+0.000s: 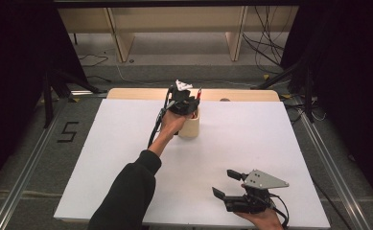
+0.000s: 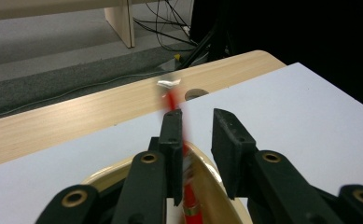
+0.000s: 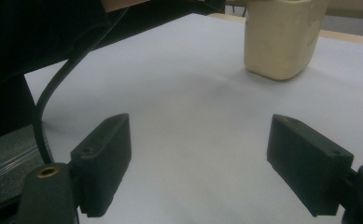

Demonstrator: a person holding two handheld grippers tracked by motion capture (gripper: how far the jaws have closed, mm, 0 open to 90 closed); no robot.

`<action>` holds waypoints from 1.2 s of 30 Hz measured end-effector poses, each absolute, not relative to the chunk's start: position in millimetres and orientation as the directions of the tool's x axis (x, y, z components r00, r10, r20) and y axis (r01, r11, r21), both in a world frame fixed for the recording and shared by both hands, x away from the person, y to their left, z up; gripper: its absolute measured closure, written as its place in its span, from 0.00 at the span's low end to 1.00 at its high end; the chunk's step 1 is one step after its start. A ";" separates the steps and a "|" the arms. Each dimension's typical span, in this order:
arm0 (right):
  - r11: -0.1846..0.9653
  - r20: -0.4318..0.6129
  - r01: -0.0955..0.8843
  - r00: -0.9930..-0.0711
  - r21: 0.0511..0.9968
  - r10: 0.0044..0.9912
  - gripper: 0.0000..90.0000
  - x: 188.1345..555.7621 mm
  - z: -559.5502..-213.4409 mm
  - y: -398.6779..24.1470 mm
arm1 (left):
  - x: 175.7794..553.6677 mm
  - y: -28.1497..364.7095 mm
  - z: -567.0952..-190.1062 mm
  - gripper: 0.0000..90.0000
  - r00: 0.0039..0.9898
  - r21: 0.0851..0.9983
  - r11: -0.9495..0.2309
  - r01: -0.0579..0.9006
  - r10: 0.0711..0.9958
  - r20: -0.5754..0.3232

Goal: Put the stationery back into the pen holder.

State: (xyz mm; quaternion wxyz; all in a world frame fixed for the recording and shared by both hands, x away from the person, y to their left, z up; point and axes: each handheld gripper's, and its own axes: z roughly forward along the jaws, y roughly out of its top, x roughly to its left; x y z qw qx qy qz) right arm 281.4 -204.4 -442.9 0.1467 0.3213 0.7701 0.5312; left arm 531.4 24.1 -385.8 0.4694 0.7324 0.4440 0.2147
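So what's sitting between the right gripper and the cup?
Nothing: bare white table runs from the right gripper to the cup, seen in the right gripper view.

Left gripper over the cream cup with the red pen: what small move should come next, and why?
Probably lift the left gripper straight up, clear of the cup. The red pen stands blurred in the cup against one jaw, with a gap to the other, so it looks released. The right gripper waits open over the white board.

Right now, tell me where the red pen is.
In the left gripper view, the red pen stands in the cream cup, beside one jaw of the left gripper, near the table's far wooden edge.
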 end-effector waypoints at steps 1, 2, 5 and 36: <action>0.227 0.117 0.339 -0.751 0.913 0.650 0.25 281.6 -442.8 -204.6 | 530.4 23.6 -385.3 0.77 0.518 0.874 -0.177 0.453 0.850 -0.096; 0.228 0.116 0.339 -0.750 0.913 0.651 0.25 281.6 -442.7 -204.8 | 529.5 23.2 -384.2 0.70 0.523 0.869 -0.189 0.458 0.847 -0.091; 0.225 0.117 0.339 -0.749 0.913 0.652 0.25 281.7 -442.6 -205.2 | 524.8 26.7 -376.5 0.57 0.530 0.871 -0.188 0.453 0.843 -0.094; 0.225 0.114 0.348 -0.732 0.910 0.672 0.25 283.6 -444.4 -205.7 | 448.6 85.0 -362.4 0.32 0.663 0.826 -0.233 0.514 0.719 -0.209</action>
